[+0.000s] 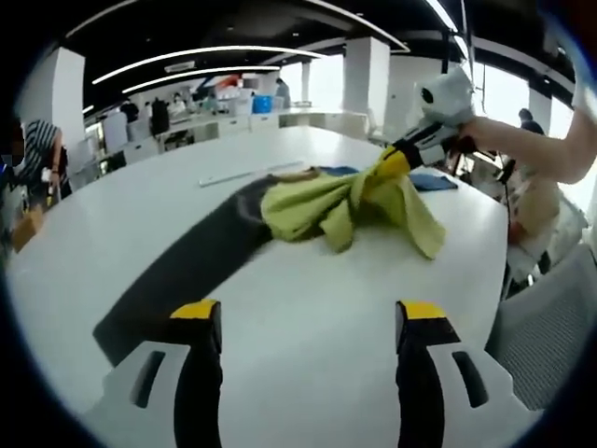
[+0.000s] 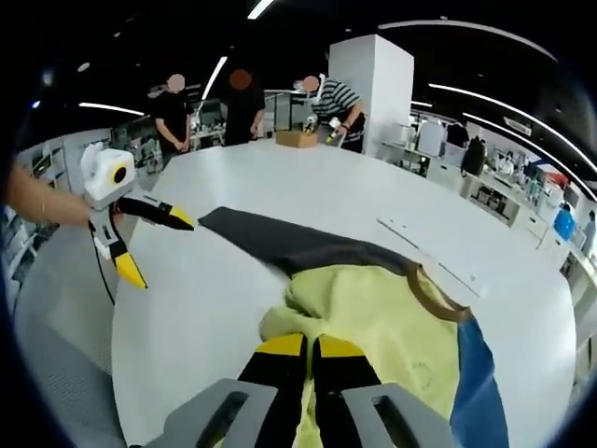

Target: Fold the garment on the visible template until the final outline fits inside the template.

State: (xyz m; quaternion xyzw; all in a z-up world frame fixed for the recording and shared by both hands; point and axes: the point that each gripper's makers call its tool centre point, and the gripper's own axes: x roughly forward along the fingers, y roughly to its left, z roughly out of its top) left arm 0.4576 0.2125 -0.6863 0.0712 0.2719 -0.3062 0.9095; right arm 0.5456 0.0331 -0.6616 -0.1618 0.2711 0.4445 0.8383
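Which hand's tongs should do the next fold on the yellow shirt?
Right, probably. The right tongs are already shut on the yellow garment, so they can carry that edge over the dark template. The left tongs hang open above the bare white table, away from the cloth.

An open-plan lab or office — white pillars [image 2: 373, 89], strip ceiling lights [image 1: 201, 54], cluttered benches [image 2: 485, 191] along the right edge, people [image 2: 244, 103] standing upper left.
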